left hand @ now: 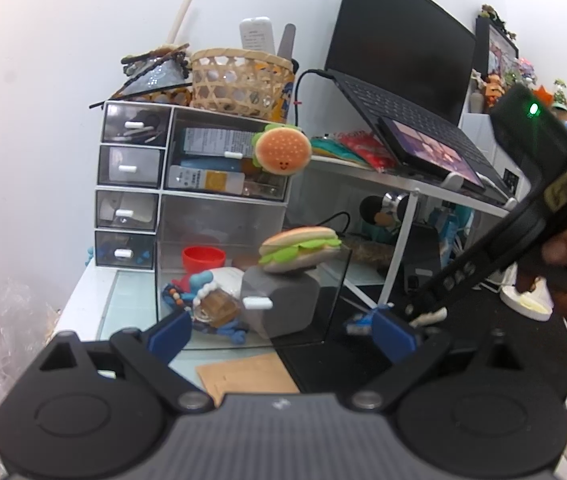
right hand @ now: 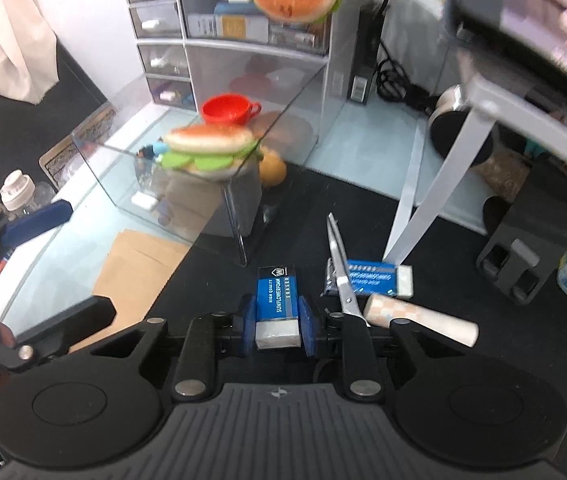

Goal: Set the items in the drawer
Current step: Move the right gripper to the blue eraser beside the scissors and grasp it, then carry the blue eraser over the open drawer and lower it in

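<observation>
The right gripper (right hand: 277, 330) is seen low over the black desk mat (right hand: 463, 248), its blue pads pressed against both sides of a blue-sleeved white rectangular eraser (right hand: 277, 306), which is pinched upright between them. Just right of it, a pair of steel scissors (right hand: 341, 268) is laid across a second blue-sleeved eraser (right hand: 375, 282), and a checkered wooden-handled tool (right hand: 419, 318) lies near the scissors' pivot, touching or just beside it.

The clear plastic drawer (right hand: 239, 216) is found pulled out from the bottom of the white-framed desktop organiser (left hand: 165, 190), ahead and to the left of the pinched eraser. Inside it, a red plastic cup (right hand: 229, 110) sits at the far end, with a blue-and-white figurine (left hand: 203, 284), a bead string and a small amber bottle (left hand: 219, 306) nearer the front. A toy sandwich with green lettuce (left hand: 301, 248) is perched on the drawer's right rim, and a smiling toy hamburger (left hand: 282, 152) is seen at the organiser's upper right front corner; how it is held there cannot be told.

The left gripper (left hand: 279, 330) is held before the drawer's front panel, its blue pads (left hand: 171, 330) spread wide with nothing between them. A brown paper envelope (left hand: 243, 374) lies flat on the table just beneath it.

A woven bamboo basket (left hand: 239, 80) is stacked on top of the organiser, and an open black laptop (left hand: 399, 80) stands on a white riser to the right.
</observation>
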